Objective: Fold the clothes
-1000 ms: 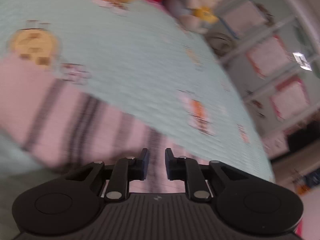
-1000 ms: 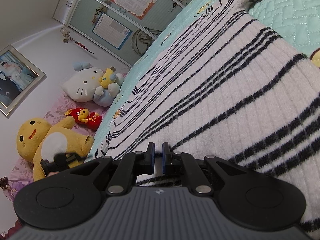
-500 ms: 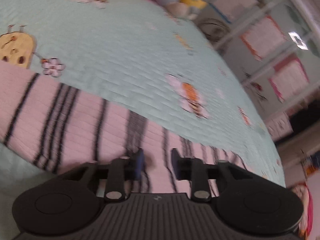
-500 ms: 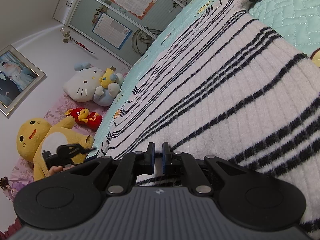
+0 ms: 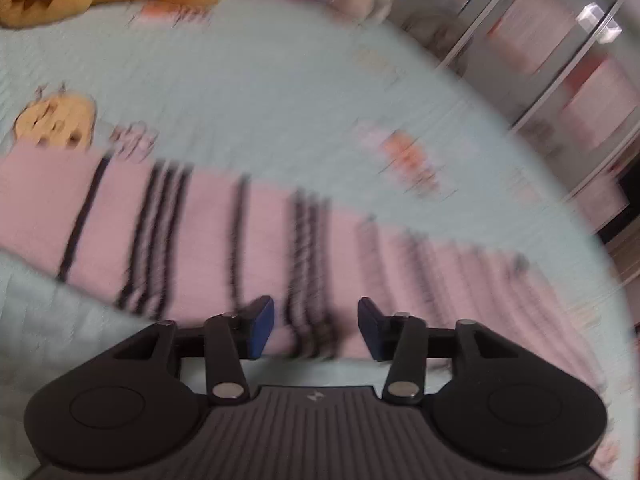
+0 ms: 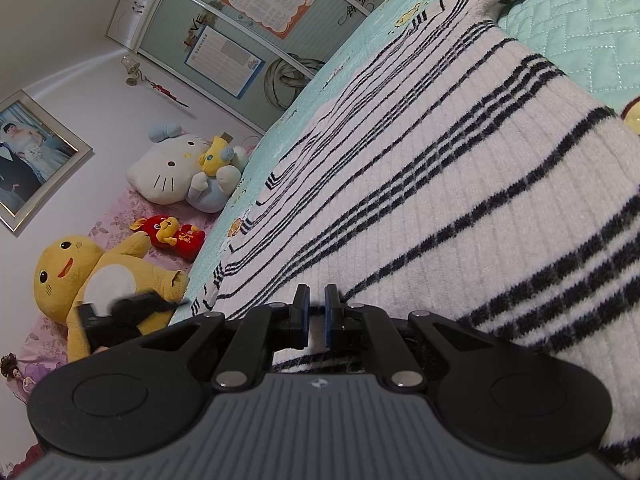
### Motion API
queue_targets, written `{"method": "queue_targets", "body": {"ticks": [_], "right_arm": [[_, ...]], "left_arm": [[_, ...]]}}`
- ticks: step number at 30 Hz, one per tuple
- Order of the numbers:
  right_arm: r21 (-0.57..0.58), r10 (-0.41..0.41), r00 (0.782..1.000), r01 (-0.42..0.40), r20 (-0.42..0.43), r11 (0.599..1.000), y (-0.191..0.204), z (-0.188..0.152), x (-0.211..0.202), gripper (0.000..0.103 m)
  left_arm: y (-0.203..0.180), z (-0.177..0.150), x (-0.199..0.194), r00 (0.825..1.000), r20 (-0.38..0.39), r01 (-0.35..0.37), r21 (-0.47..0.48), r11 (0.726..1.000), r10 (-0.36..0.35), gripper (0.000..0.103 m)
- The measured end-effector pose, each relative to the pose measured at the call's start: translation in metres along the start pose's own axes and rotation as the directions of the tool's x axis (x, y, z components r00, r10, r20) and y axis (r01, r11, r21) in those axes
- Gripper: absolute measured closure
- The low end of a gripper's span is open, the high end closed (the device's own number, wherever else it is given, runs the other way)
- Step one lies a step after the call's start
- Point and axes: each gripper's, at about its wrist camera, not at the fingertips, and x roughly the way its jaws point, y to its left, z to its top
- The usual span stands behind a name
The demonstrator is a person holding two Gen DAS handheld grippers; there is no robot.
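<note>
The right gripper (image 6: 316, 314) pinches the sweater's (image 6: 440, 184) hem, jaws nearly closed. The left gripper (image 5: 316, 328) has just been opening, its jaws apart over a striped sleeve (image 5: 208, 232), gripping nothing. The sweater lies flat across the mint bedspread (image 5: 260, 88); stuffed toys (image 6: 100, 272) line the bed's head edge, beside wardrobe doors (image 6: 248, 20).

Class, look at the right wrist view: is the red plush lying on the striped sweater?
No. The red plush lies on the pink floral cover beside the yellow plush, apart from the sweater.
</note>
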Motion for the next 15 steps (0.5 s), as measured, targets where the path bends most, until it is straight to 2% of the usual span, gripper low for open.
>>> {"method": "queue_targets", "body": {"ticks": [5, 8, 11, 15], "right_arm": [[-0.001, 0.0, 1.0, 0.0, 0.0, 1.0, 0.002, 0.0, 0.0, 0.098], [-0.001, 0.001, 1.0, -0.001, 0.001, 1.0, 0.002, -0.001, 0.0, 0.097], [0.0, 0.004, 1.0, -0.004, 0.001, 1.0, 0.002, -0.001, 0.0, 0.097], [0.001, 0.007, 1.0, -0.007, 0.001, 1.0, 0.001, -0.001, 0.001, 0.097]], "left_arm": [[-0.009, 0.002, -0.012, 1.0, -0.001, -0.004, -0.018, 1.0, 0.004, 0.065], [-0.022, -0.012, -0.031, 0.995, -0.01, 0.095, -0.007, 0.995, -0.095, 0.064], [-0.05, -0.04, -0.045, 0.964, -0.061, 0.263, 0.037, 0.964, -0.261, 0.061], [-0.084, -0.09, -0.043, 0.916, -0.169, 0.387, 0.128, 0.913, -0.365, 0.057]]}}
